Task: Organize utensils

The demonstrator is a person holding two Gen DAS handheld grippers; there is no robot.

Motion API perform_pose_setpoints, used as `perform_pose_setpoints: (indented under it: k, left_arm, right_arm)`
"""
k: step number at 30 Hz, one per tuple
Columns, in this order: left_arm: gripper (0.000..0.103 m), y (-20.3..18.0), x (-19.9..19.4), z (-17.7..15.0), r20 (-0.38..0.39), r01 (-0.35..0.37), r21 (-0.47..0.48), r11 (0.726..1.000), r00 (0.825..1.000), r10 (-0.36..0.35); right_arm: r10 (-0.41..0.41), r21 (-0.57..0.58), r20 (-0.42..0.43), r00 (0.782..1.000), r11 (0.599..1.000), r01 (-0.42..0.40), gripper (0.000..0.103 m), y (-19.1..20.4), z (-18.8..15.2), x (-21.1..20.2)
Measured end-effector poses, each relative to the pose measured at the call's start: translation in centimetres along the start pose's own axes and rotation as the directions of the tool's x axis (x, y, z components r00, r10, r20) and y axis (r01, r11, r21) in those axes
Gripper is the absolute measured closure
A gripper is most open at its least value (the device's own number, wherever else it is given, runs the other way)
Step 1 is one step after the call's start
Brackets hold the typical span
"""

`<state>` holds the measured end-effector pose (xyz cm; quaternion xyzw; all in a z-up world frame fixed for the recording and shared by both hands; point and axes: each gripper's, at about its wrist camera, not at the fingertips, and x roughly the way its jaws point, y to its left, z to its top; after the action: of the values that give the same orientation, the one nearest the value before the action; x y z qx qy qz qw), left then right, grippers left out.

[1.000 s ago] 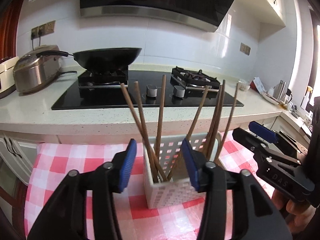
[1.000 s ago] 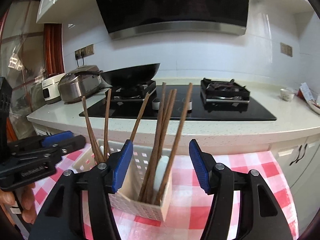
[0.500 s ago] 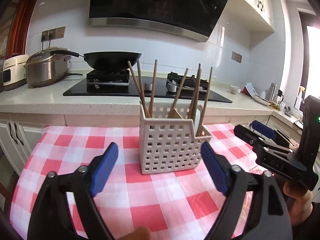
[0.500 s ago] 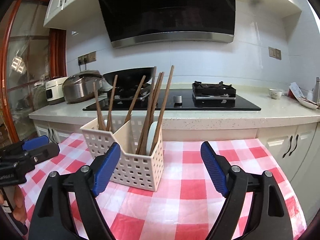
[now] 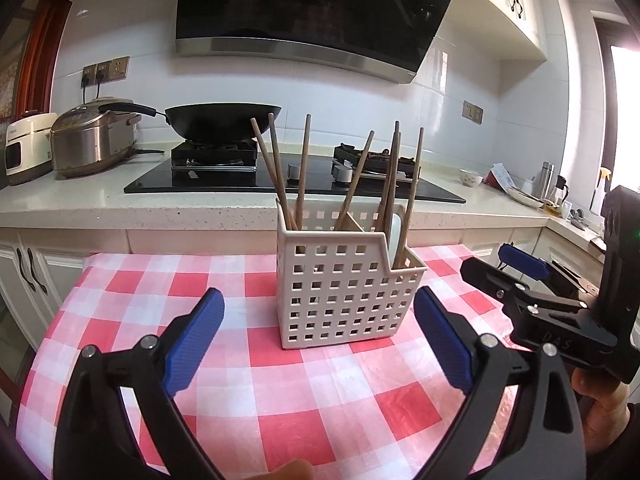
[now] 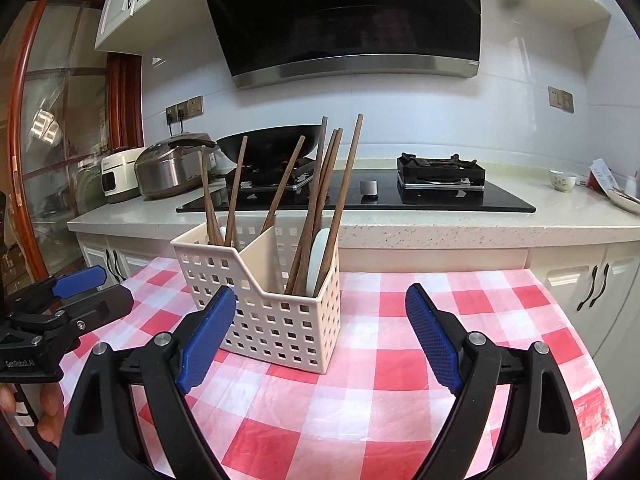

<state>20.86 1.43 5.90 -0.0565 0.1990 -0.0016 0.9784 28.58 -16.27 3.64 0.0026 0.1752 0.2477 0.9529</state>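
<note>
Task thing: a white perforated plastic utensil caddy [image 5: 340, 292] stood upright on a red-and-white checked tablecloth [image 5: 280, 392], centre of the frame; brown wooden chopsticks [image 5: 302, 172] leaned in its compartments, and a white spoon-like piece [image 6: 318, 260] sat in the low-walled end one.
Left gripper: the black gripper with blue pads [image 5: 316, 340] sat at the lower edge of its own view, jaws opening, nothing between them, the caddy just beyond the tips.
Right gripper: the matching black gripper [image 6: 320, 340] had jaws opening too, gripping nothing, the caddy ahead, left of centre.
Surroundings: behind the cloth ran a pale speckled stone counter [image 5: 160, 212] bearing a black glass gas hob [image 5: 224, 178], a black wok [image 5: 222, 120], a steel rice cooker [image 5: 90, 144] and a white appliance [image 5: 26, 148]; a black range hood [image 5: 312, 12] hung above.
In the way: nothing stood between either gripper and the caddy.
Writing: "DAS" showed on the right gripper's body in the left view; "GenRobot.AI" showed on the left gripper's body at the right view's left edge.
View differences: only the left view showed a steel flask [image 5: 546, 178] and clutter at the right edge; only the right view showed a wood-framed glass door [image 6: 52, 152] at the left.
</note>
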Motion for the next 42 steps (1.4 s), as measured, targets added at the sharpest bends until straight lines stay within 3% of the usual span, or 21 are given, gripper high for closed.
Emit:
perform_pose_setpoints:
  k: [42]
  left_arm:
    - [0.01, 0.07, 0.14, 0.24, -0.001, 0.017, -0.001, 1.0, 1.0, -0.017]
  right_arm:
    - [0.012, 0.011, -0.006, 1.0, 1.0, -0.012, 0.022, -0.59, -0.08, -0.78]
